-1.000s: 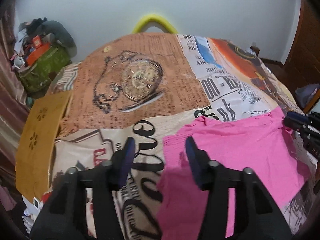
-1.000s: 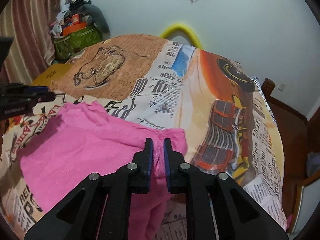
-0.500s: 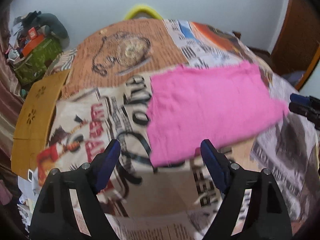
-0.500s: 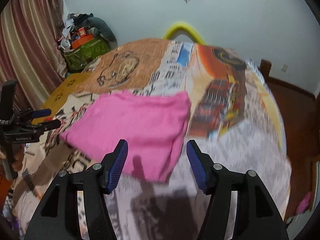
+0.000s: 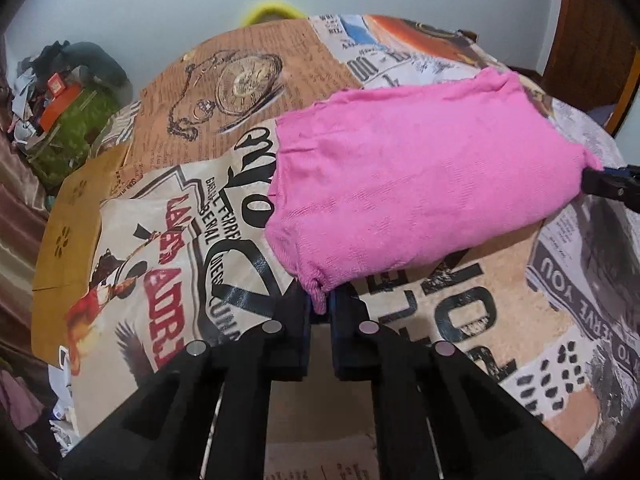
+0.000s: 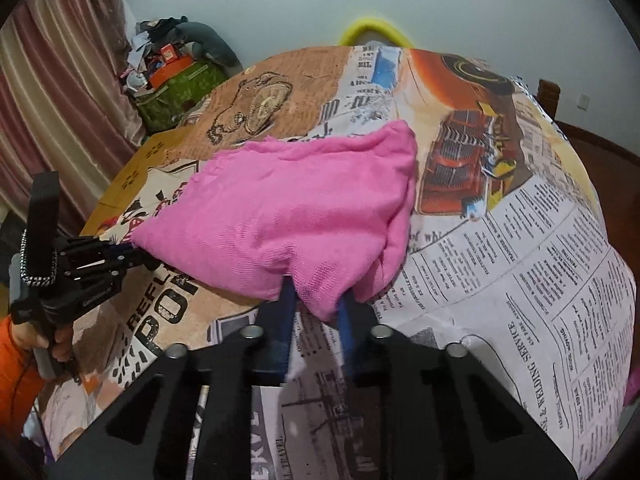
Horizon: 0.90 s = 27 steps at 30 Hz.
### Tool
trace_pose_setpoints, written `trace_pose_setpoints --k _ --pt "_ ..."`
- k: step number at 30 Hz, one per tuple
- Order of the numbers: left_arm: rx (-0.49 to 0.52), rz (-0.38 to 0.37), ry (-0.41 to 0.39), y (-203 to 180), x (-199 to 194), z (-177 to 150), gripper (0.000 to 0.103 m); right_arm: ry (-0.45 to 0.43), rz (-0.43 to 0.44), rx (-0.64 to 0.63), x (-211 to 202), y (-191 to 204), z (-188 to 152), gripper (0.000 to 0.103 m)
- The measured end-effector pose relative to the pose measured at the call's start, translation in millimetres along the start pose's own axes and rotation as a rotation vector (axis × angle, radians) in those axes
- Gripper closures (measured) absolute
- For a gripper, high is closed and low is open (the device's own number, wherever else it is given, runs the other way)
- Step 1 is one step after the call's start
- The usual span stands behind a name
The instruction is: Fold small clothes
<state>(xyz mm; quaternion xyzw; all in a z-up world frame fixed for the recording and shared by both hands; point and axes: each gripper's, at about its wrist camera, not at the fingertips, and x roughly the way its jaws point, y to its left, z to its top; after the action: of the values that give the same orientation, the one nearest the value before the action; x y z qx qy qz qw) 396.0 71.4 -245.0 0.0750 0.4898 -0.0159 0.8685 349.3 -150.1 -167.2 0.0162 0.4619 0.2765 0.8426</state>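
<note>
Above the bedspread (image 5: 168,240), both hand-held grippers pinch pink cloth (image 5: 420,192).

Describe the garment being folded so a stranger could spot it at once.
Look at the bed covered by a newspaper-print sheet with a pocket watch and a red truck on it. The pink garment lies near its middle, pinched at two near corners by the left gripper and right gripper. It is the only plain, solid-coloured cloth there.

One pink garment (image 5: 420,184) lies on one bed covered by a single newspaper-print bedspread (image 5: 168,240). Two black grippers are in view, the left gripper (image 5: 320,308) and the right gripper (image 6: 316,312). One yellow hoop (image 6: 374,30) shows beyond the bed, and one green bag (image 6: 180,88) sits under a heap of clutter.
</note>
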Motion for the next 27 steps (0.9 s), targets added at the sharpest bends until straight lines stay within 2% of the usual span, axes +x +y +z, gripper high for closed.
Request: trace_pose_setpoints --k 4,9,16,21,23,27 --pt "0.004 -0.014 -0.022 0.8 -21.6 -9.1 0.098 0.007 -0.003 -0.026 -8.8 4.6 -10.5 0.093" --pt "0.005 -0.066 -0.025 -2.0 -50.4 -33.9 0.098 0.015 0.015 -0.015 -23.5 8.5 -28.3 0.093" --pt "0.018 -0.126 0.057 -8.4 -69.3 -89.0 0.096 0.094 0.027 -0.050 -37.5 22.3 -72.1 0.093" --pt "0.018 -0.047 0.067 0.8 -83.2 -105.3 0.095 0.153 0.006 -0.039 -43.1 17.8 -92.0 0.089" --pt "-0.012 -0.037 0.055 11.1 -89.1 -101.9 0.090 0.147 -0.010 -0.015 -49.9 10.5 -90.9 0.089" --pt "-0.057 -0.014 -0.004 24.9 -99.5 -83.9 0.067 0.094 -0.028 -0.004 -65.1 5.3 -80.9 0.087"
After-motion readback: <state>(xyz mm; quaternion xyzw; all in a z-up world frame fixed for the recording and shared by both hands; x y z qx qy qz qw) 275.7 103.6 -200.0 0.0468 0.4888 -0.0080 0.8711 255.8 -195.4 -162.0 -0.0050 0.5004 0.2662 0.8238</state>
